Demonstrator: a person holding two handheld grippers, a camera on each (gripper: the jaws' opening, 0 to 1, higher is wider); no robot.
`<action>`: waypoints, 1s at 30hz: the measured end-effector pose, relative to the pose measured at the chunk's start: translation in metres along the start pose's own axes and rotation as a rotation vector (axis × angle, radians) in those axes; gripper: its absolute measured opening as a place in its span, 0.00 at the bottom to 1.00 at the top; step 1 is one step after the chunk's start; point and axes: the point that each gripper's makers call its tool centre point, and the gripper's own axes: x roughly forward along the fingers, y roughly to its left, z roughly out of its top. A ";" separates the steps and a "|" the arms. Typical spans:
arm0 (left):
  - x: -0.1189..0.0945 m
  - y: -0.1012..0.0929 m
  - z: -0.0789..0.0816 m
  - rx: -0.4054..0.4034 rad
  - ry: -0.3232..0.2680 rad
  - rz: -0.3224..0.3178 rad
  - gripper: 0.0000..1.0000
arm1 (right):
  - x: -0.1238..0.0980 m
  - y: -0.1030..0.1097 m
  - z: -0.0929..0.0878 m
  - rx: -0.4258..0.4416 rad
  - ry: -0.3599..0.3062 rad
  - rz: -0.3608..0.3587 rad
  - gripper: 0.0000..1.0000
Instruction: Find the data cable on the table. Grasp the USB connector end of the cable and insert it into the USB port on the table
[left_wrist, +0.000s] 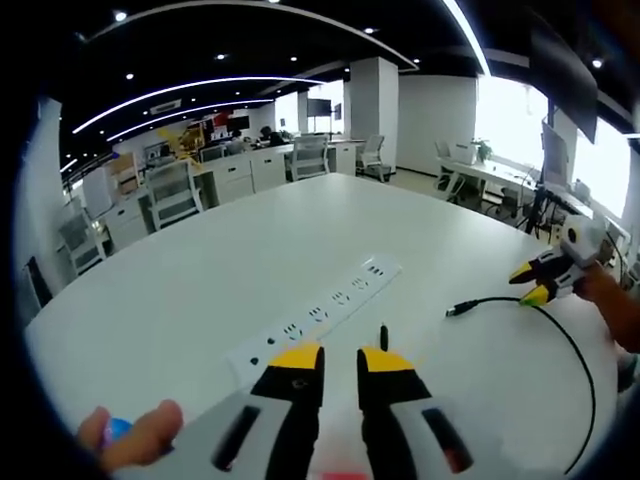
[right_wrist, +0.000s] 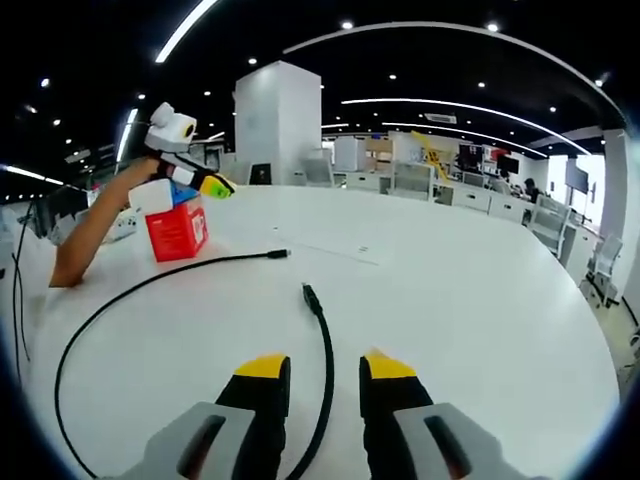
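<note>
A thin black data cable (right_wrist: 110, 300) loops over the white table (right_wrist: 480, 300). One connector end (right_wrist: 308, 292) lies just ahead of my right gripper (right_wrist: 326, 366), and the cable runs back between its open jaws without being clamped. The other end (right_wrist: 280, 254) lies farther off, towards my left gripper (right_wrist: 215, 185), which a person's arm holds above the table. In the left gripper view my left gripper (left_wrist: 341, 362) is open over the near end of a white power strip (left_wrist: 320, 315). To its right are a cable connector (left_wrist: 455, 310) and my right gripper (left_wrist: 540, 283).
A red box (right_wrist: 177, 231) with a blue and a white item on top stands near the left gripper. Office desks and chairs (left_wrist: 175, 195) lie beyond the table's far edge. A person's fingers (left_wrist: 140, 435) show at the lower left.
</note>
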 end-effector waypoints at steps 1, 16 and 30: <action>0.000 0.000 0.000 0.000 0.000 0.000 0.15 | 0.001 0.000 0.000 -0.002 -0.002 0.003 0.31; -0.001 0.000 0.001 -0.007 -0.008 0.005 0.16 | 0.018 -0.001 0.007 0.007 -0.036 0.062 0.30; 0.000 0.002 0.003 -0.010 -0.010 0.004 0.16 | 0.035 0.006 0.019 -0.011 -0.138 0.142 0.28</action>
